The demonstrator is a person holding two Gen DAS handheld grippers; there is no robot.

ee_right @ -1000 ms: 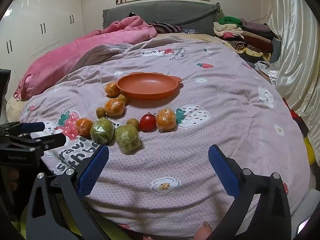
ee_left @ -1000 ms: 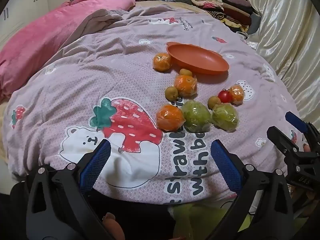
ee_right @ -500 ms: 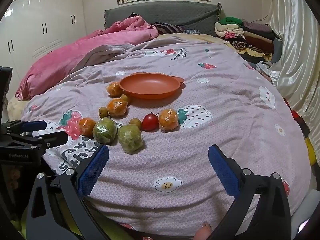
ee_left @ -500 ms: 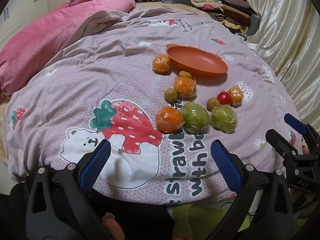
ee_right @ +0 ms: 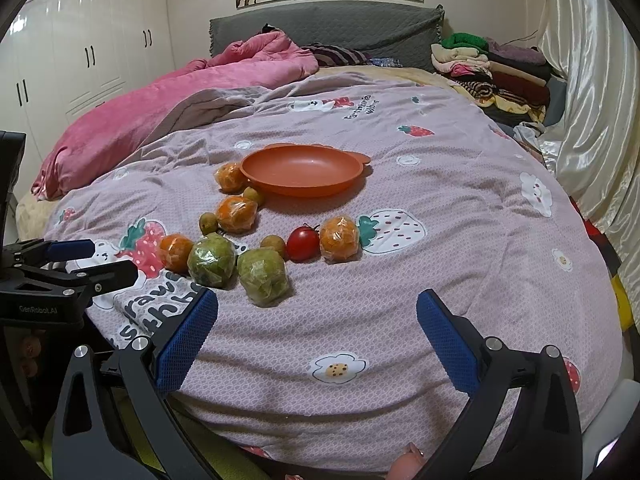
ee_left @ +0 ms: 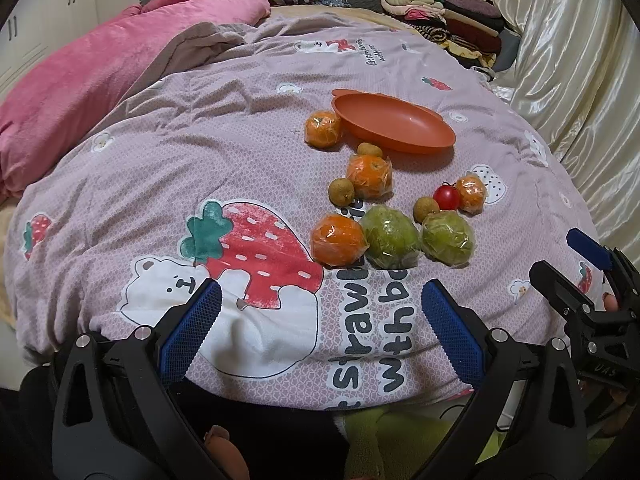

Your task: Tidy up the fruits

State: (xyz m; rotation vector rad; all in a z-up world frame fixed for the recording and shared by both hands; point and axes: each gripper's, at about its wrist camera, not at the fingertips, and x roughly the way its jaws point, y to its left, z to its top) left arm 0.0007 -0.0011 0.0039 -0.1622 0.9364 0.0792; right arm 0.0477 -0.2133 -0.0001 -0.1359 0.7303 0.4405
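An empty orange plate [ee_left: 416, 136] [ee_right: 304, 184] lies on the lilac quilt. Near it lie several wrapped oranges [ee_left: 338, 240] [ee_right: 339, 239], two wrapped green fruits [ee_left: 390, 237] [ee_right: 262, 276], a red tomato [ee_left: 447, 197] [ee_right: 303, 243] and small brown fruits [ee_left: 341, 191]. My left gripper [ee_left: 320, 326] is open and empty at the quilt's near edge, short of the fruits. My right gripper [ee_right: 318, 338] is open and empty, near the front edge, right of the green fruits. Each gripper shows in the other's view [ee_left: 576, 264] [ee_right: 84, 260].
A pink blanket [ee_right: 168, 96] is heaped at the back left. Folded clothes [ee_right: 488, 68] are stacked at the back right. A shiny cream curtain [ee_right: 592, 100] hangs on the right. White wardrobes [ee_right: 80, 60] stand on the left.
Both grippers have edged slightly forward toward the fruits. Both stay open. No fruit has moved.
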